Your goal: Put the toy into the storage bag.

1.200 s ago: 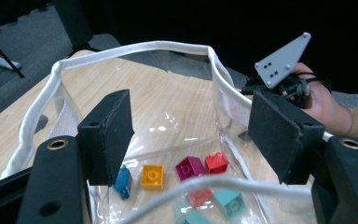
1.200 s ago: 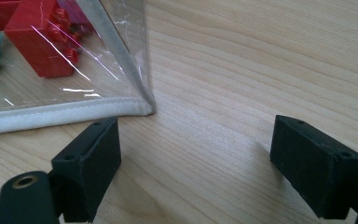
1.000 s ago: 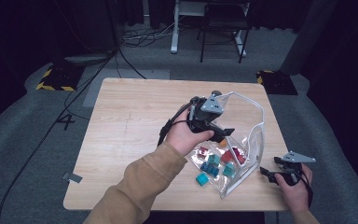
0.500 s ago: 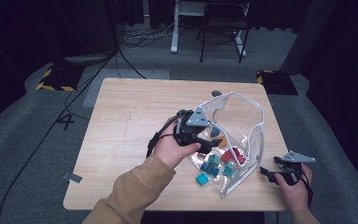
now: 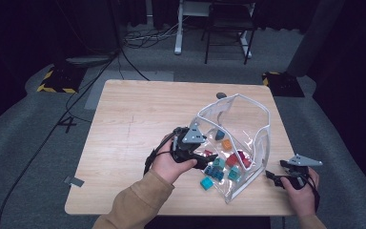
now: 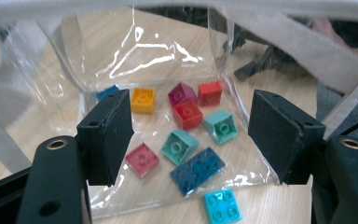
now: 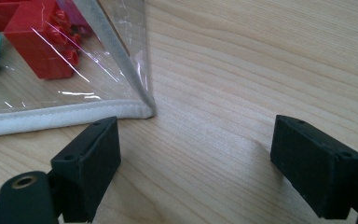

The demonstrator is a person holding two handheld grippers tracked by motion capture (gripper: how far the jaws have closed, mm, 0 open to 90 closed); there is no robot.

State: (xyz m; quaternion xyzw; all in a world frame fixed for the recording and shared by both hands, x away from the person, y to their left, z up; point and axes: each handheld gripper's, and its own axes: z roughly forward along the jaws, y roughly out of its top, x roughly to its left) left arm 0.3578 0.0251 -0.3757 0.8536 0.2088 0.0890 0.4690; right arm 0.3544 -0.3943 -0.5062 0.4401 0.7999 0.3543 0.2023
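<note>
L gripper (image 5: 205, 161) – jaws spread, empty, at the mouth of the clear bag (image 5: 255, 143) w/ coloured bricks (image 6: 188, 115) inside; one teal brick (image 5: 207, 183) lies outside on the table (image 5: 133, 119). R gripper (image 5: 272, 178) – jaws wide apart, empty, just beside the bag's corner.

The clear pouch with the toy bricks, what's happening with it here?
A person works a gripper in each hand at a wooden table. The left gripper is open at the mouth of the clear pouch, facing the bricks inside, such as a red brick and a pink brick. One cyan brick lies outside on the table. The right gripper, open and empty, sits by the pouch's near corner.
</note>
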